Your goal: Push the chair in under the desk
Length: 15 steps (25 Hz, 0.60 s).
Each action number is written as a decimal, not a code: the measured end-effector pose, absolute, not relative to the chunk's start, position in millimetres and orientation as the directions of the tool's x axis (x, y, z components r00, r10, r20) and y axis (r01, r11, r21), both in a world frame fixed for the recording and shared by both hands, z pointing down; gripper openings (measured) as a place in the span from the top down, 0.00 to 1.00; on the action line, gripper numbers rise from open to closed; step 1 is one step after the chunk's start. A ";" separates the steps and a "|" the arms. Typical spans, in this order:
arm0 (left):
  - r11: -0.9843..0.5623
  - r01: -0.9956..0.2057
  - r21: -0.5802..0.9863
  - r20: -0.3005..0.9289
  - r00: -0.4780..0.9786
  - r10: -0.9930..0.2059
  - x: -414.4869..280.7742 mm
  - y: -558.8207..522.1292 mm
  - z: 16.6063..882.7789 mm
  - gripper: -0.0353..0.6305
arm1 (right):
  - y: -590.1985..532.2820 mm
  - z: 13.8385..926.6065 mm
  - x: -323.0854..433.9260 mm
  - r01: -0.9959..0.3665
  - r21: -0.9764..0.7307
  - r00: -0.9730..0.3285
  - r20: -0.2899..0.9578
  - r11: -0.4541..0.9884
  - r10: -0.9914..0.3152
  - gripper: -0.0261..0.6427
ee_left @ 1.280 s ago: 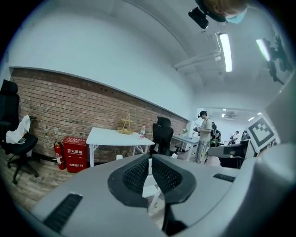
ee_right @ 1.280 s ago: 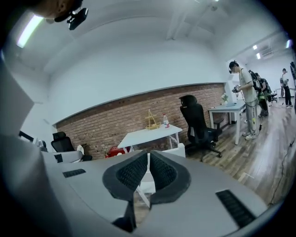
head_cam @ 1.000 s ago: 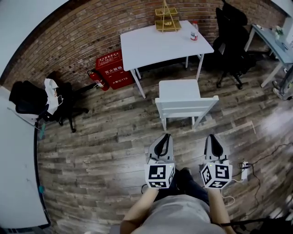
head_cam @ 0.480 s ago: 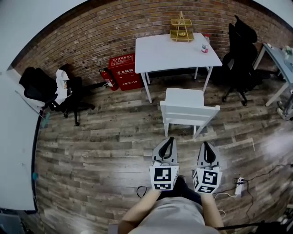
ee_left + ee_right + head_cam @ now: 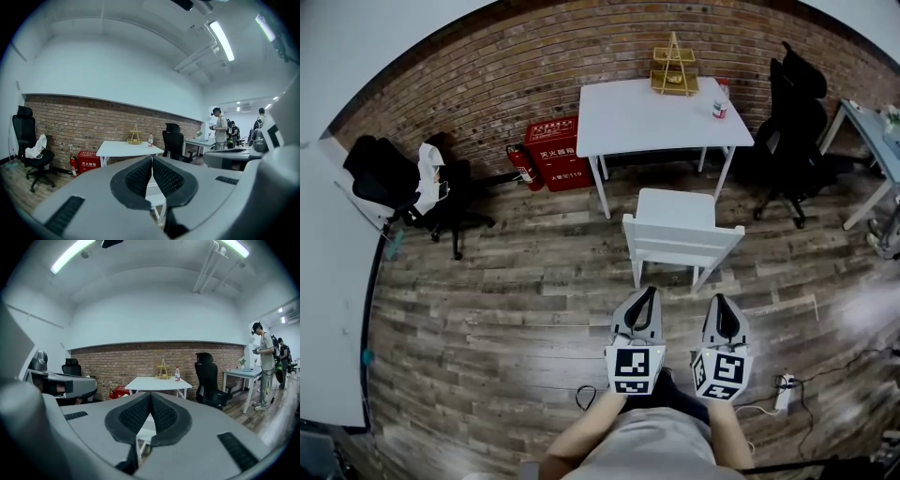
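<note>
A white chair [image 5: 679, 228] stands on the wood floor, pulled out in front of the white desk [image 5: 661, 116], its backrest toward me. My left gripper [image 5: 649, 292] and right gripper [image 5: 718, 300] are held side by side just short of that backrest, apart from it. Both are shut with nothing between the jaws. In the left gripper view the left gripper [image 5: 152, 158] points at the desk [image 5: 127, 148]. In the right gripper view the right gripper [image 5: 150, 394] points the same way, at the desk [image 5: 158, 382]. The chair is mostly hidden behind the jaws there.
On the desk stand a gold wire rack [image 5: 674, 69] and a bottle [image 5: 719, 105]. A red fire-extinguisher box [image 5: 555, 153] sits left of the desk. Black office chairs [image 5: 797, 112] [image 5: 403, 192] stand at right and left. A power strip [image 5: 784, 394] lies by my feet. People [image 5: 267, 363] stand far right.
The view has drifted slightly; both grippers have stayed close together just behind the chair's backrest, coming a little nearer to it. Their jaws have stayed shut.
</note>
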<state>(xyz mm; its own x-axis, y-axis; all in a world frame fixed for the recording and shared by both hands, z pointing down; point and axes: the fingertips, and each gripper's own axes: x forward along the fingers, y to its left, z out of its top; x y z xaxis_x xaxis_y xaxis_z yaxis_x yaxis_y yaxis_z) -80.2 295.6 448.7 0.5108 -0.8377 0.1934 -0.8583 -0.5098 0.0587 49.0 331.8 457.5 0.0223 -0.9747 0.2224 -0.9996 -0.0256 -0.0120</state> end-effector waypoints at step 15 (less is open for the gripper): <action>-0.505 -0.862 0.040 0.200 0.502 -0.841 -76.8 289.7 448.4 0.92 | 324.7 458.5 49.9 -0.999 -0.042 -0.002 0.235 -0.008 -0.972 0.94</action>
